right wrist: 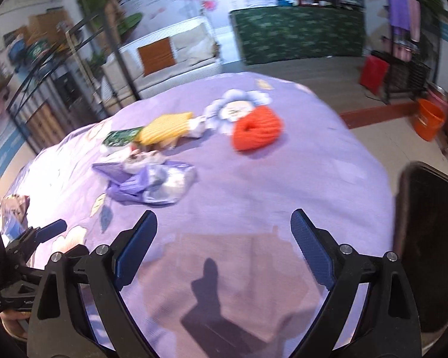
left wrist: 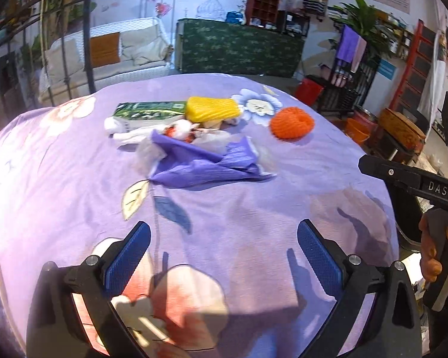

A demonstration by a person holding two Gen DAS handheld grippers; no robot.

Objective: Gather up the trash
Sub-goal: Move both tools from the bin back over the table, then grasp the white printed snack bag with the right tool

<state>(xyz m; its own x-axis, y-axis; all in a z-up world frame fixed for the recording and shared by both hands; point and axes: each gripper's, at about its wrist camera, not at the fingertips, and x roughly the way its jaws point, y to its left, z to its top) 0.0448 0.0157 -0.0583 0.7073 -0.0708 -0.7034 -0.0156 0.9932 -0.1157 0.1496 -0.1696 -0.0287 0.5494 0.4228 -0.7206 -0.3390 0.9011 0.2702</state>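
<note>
Step in hand: the approach; judged from the frames, no trash is picked up yet and all of it lies on the purple flowered tablecloth (left wrist: 254, 208).
Left gripper (left wrist: 224, 238): at the bottom of the left view, jaws wide apart, nothing between them.
Right gripper (right wrist: 224, 228): at the bottom of the right view, also wide apart and empty.
Trash, place: upper middle of both views, well apart from both tongs.
Count: one orange foam net (left wrist: 292, 123), alone at the right; one yellow foam net (left wrist: 212, 109); one green carton (left wrist: 146, 112); one purple wrapper (left wrist: 200, 161); white crumpled papers (left wrist: 182, 132), number unclear.
Next move: probably reach forward to the nearest piece, the purple wrapper, and close on a raised fold, because it lies flat and thin.
Container: no bin or bag for the trash is clearly seen.
</note>
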